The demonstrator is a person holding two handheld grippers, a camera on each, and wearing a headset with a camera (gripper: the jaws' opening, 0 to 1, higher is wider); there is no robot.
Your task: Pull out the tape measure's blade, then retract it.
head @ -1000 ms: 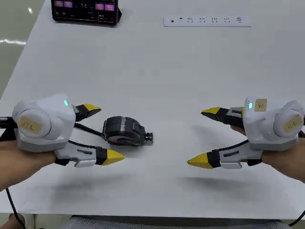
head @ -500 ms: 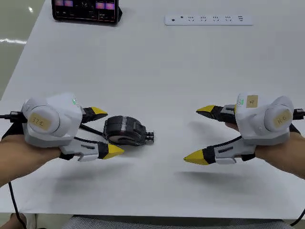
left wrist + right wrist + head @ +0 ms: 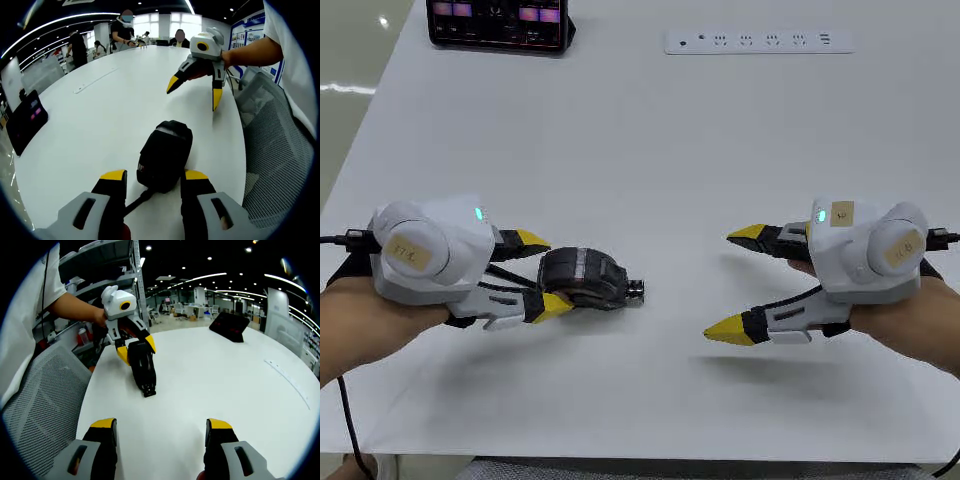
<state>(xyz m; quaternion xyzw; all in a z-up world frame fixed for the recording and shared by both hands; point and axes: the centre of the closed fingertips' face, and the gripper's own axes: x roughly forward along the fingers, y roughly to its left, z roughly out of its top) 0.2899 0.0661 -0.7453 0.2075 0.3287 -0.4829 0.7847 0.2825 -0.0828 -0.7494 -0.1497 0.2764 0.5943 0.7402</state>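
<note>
A black tape measure (image 3: 585,277) lies on the white table (image 3: 640,160), its blade hook (image 3: 634,289) pointing right and the blade drawn in. My left gripper (image 3: 544,272) stands open with its yellow-tipped jaws on either side of the case's rear. In the left gripper view the tape measure (image 3: 165,155) lies between the fingertips (image 3: 114,175); one finger looks to touch it, the other leaves a small gap. My right gripper (image 3: 735,284) hovers wide open and holds nothing, well to the right of the hook. From the right gripper (image 3: 161,425) I see the tape measure (image 3: 141,365) ahead.
A dark tablet (image 3: 500,22) and a white power strip (image 3: 757,42) lie at the table's far side. The near table edge runs just below both hands. A mesh chair (image 3: 270,150) stands beside the table. People stand in the background of the left gripper view.
My left gripper has slid right onto the tape measure's rear and its jaws have narrowed around the case. The right gripper has drifted slightly left. The tape measure has stayed put.
</note>
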